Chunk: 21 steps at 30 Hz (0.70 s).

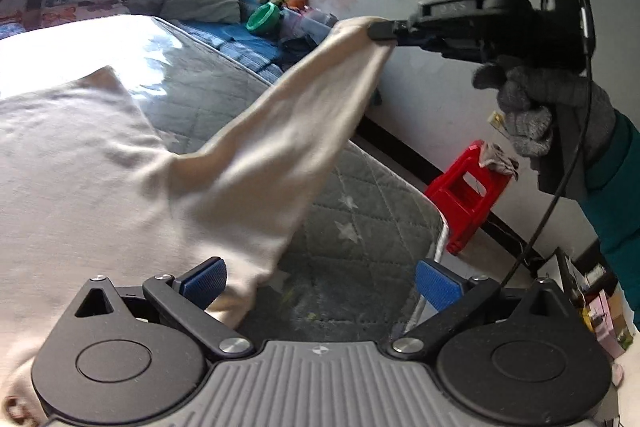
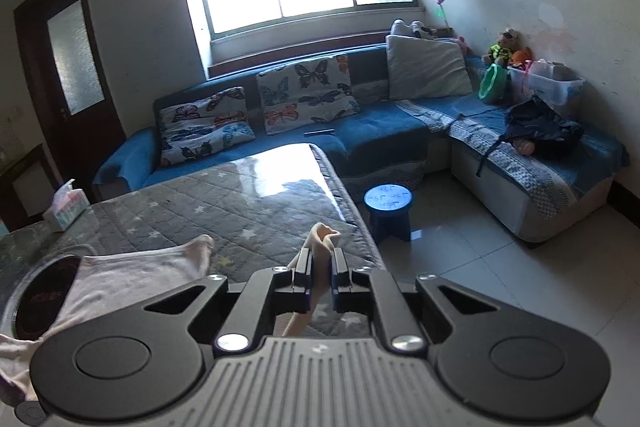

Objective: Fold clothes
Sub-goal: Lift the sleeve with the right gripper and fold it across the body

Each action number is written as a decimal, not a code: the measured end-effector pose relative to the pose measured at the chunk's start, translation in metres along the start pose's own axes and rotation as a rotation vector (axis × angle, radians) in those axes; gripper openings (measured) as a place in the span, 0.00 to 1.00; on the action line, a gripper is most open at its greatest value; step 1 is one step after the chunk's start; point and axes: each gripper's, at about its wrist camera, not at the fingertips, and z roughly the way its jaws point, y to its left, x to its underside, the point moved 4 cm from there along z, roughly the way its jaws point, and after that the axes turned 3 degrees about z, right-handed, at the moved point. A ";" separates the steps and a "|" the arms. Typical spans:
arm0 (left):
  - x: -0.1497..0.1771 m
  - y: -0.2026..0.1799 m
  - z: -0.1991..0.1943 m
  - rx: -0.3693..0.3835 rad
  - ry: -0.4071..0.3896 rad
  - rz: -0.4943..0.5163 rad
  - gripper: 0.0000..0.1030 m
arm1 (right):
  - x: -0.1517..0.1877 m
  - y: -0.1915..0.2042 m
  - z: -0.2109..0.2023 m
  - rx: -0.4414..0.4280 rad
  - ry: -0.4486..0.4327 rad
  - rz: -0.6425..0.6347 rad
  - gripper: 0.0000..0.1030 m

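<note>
the right gripper has its fingers pinched on the end of a sleeve of the pale shirt, lifting it clear of the quilted counter, while the rest of the shirt lies flat on the counter ahead and to the left of the left gripper. the left fingers stand wide apart, holding nothing, with the sleeve's root hanging just in front of and against the left one. the step in hand looks to be folding that sleeve across the body. to do it well, keep the pinch firm so the cuff poking past the fingertips does not slip, carry the sleeve in a low arc toward the shirt's middle, and keep it taut enough to lay without a twist. the free fingers could press the shoulder down so the body does not drag along.
</note>
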 end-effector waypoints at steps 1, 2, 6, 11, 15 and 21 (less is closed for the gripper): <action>0.000 0.004 -0.006 -0.012 -0.011 -0.005 1.00 | -0.002 0.004 -0.001 -0.009 0.000 -0.007 0.08; 0.000 0.009 -0.013 -0.030 -0.022 -0.015 1.00 | -0.004 0.008 -0.003 -0.018 -0.001 -0.017 0.08; 0.002 0.033 -0.046 -0.124 -0.076 -0.062 1.00 | -0.012 0.040 -0.009 -0.078 0.004 -0.071 0.08; 0.009 0.065 -0.089 -0.231 -0.139 -0.126 1.00 | -0.019 0.098 -0.013 -0.174 0.010 -0.158 0.08; 0.020 0.092 -0.122 -0.313 -0.186 -0.186 1.00 | -0.019 0.147 -0.014 -0.264 0.026 -0.218 0.08; 0.042 0.122 -0.162 -0.391 -0.237 -0.289 1.00 | 0.003 0.221 -0.002 -0.390 0.093 -0.309 0.08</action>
